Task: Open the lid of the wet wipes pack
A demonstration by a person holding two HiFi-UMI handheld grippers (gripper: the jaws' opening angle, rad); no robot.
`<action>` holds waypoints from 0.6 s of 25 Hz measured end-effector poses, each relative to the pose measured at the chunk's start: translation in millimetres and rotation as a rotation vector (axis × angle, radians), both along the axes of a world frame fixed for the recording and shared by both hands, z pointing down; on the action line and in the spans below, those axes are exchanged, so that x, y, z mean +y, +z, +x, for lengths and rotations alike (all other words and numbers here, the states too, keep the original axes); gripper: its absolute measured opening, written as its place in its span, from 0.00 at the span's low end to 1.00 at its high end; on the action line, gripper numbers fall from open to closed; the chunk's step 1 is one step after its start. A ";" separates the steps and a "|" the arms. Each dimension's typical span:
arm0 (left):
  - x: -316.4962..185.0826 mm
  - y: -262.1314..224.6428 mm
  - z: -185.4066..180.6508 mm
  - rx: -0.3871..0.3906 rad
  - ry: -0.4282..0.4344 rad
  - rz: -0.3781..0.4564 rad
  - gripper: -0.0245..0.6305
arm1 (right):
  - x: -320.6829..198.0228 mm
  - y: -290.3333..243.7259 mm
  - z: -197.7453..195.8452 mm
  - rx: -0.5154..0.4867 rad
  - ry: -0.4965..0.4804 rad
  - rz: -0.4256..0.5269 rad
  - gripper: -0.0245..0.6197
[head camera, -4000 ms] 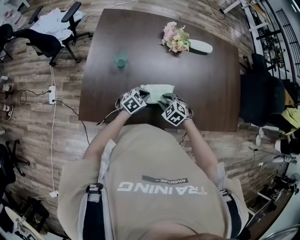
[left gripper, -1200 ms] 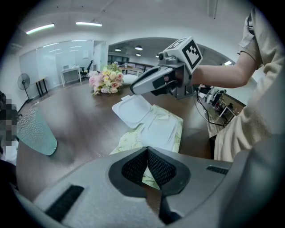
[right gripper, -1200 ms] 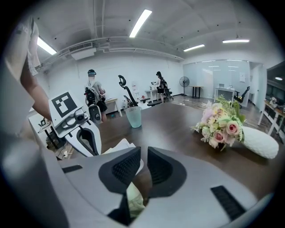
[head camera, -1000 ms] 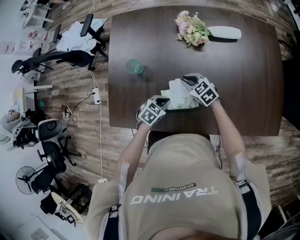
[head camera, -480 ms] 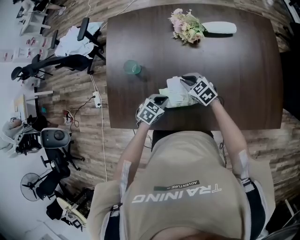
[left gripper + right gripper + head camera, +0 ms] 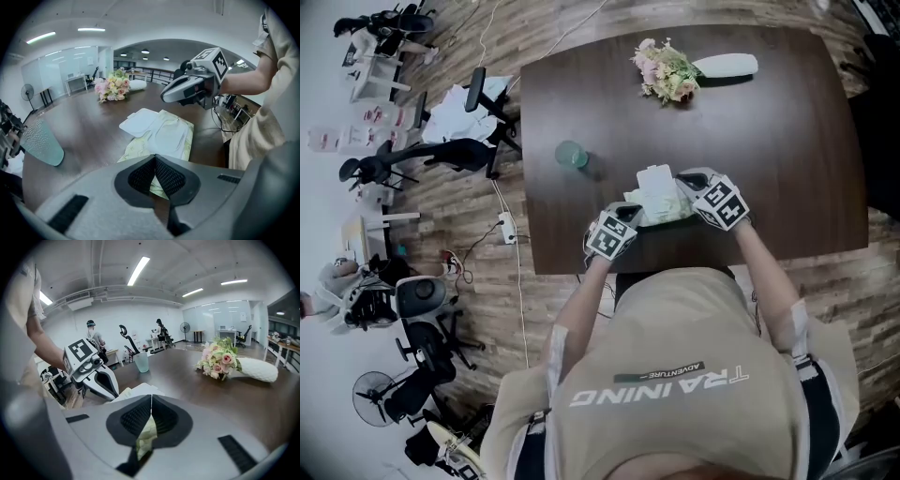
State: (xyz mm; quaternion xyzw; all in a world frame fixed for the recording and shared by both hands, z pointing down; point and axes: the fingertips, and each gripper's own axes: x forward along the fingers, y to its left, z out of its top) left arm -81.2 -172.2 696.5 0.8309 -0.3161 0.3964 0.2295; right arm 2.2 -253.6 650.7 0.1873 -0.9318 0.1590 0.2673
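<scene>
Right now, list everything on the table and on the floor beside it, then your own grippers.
table: one, dark brown, carries the items below.
wet wipes pack: one, pale green, near table edge, between the grippers.
lid: one, white, open, laid back off the pack.
cup: one, teal, left of the pack, apart from it.
bouquet: one, pink and cream, white wrap, far side of table.
office chairs: several, black, floor left of table.
power strip: one, white, floor by table's left edge.
left gripper: one, grey, jaws together at the pack's near-left end.
right gripper: one, grey, jaws shut, at the pack's right end.
</scene>
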 end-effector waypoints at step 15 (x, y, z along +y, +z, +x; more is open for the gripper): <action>-18.5 -55.6 4.2 0.277 -0.209 0.131 0.05 | 14.0 -46.7 32.8 -0.075 0.161 0.086 0.06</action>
